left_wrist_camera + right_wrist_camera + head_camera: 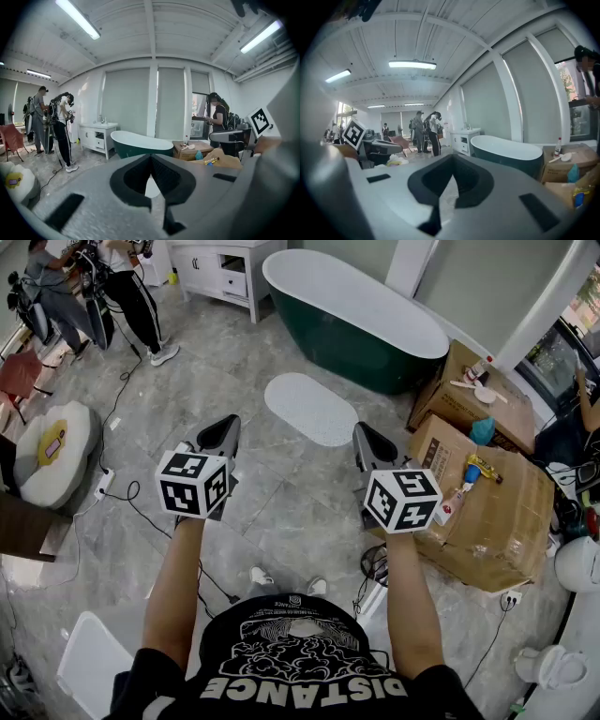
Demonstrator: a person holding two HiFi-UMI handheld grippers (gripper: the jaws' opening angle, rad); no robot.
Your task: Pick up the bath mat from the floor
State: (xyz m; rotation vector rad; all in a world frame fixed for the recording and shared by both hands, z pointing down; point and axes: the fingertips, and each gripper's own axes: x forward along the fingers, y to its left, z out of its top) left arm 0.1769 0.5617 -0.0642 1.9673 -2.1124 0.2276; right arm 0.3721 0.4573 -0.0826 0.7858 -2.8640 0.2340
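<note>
We are standing short of the bath mat (311, 409), holding left gripper (221, 435) and right gripper (372, 444) closed, empty; reaching down and opening probably comes next.

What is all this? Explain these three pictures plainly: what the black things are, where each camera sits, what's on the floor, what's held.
No robot here: a person holds a two-jaw gripper in each hand. The head view comes from a camera on the person's head, looking down at the left gripper and right gripper; the marker cubes are parts of them. The other two pictures come from cameras riding on each gripper, looking along its jaws. Both are shut and hold nothing. On the grey floor lies the white oval bath mat, untouched, before a green bathtub. Cardboard boxes stand to the right.
</note>
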